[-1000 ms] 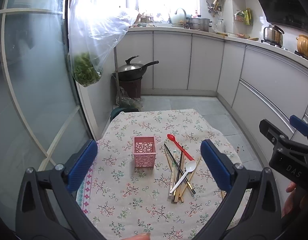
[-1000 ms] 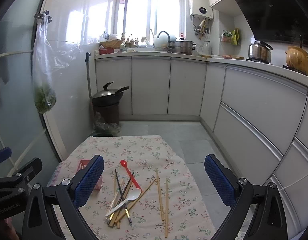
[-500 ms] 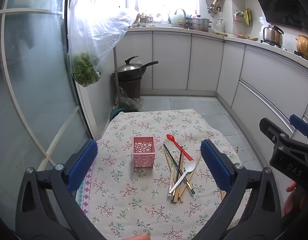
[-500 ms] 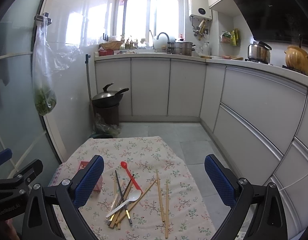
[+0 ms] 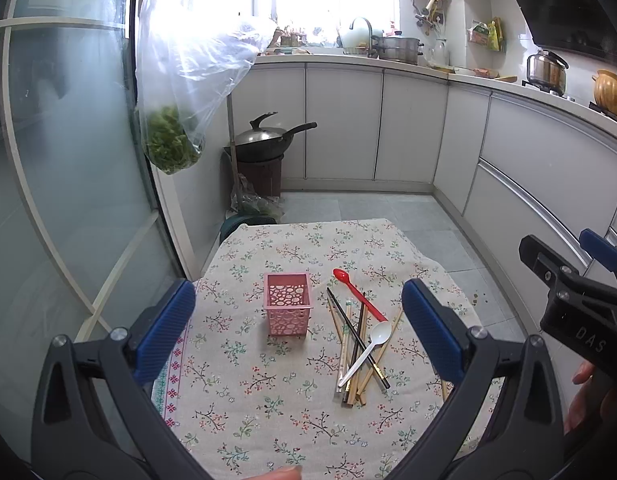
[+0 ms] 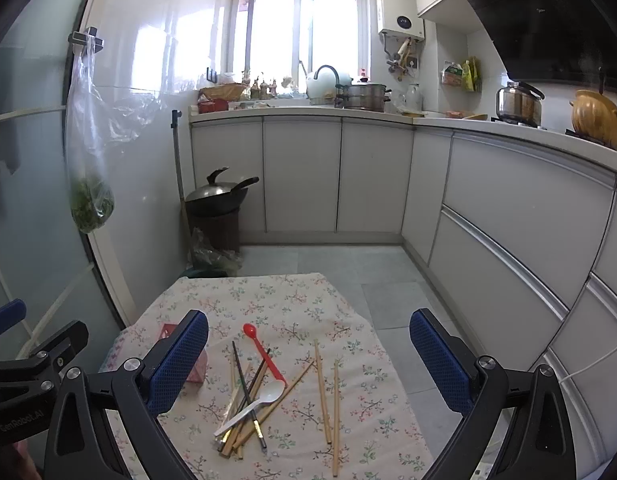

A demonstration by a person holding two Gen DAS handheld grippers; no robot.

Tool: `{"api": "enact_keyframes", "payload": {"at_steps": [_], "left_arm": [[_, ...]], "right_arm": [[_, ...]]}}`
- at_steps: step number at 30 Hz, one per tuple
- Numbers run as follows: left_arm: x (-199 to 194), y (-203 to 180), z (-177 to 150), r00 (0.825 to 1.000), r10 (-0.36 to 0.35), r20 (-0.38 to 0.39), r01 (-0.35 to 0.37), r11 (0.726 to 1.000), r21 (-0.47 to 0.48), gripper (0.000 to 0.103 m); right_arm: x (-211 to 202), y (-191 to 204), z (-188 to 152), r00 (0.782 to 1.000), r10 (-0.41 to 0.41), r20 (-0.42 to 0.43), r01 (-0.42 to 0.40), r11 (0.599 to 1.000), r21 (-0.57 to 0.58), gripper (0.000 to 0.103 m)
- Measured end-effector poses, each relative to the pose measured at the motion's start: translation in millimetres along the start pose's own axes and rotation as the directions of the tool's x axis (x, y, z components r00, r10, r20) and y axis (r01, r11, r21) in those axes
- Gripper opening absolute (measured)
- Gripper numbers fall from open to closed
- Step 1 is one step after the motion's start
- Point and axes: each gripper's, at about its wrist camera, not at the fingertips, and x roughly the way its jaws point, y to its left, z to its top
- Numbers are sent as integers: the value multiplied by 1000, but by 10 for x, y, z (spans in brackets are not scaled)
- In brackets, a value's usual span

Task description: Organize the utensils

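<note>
So far nothing is picked up. Left of the frame's middle, the pink basket (image 5: 286, 304) stands upright on the flowered cloth (image 5: 268, 384) — it looks empty. Just right lies the pile: chopsticks (image 5: 350, 344), a white spoon (image 5: 366, 350), a red spoon (image 5: 354, 290). The left gripper (image 5: 298, 332) and right gripper (image 6: 308, 364) hang wide apart, holding nothing. A good start would be one top piece — likely the white spoon — gripped mid-handle.

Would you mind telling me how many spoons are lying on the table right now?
2. The red spoon lies at the far end of the chopstick pile; the white spoon rests on top of it. More may be hidden underneath.
</note>
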Motion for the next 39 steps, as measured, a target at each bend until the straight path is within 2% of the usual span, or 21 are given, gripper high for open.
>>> {"api": "enact_keyframes", "payload": {"at_steps": [39], "left_arm": [[4, -22, 0, 1000, 1, -2, -1, 1000, 3, 103]], "right_arm": [[53, 11, -19, 1000, 8, -27, -7, 1000, 13, 102]]}}
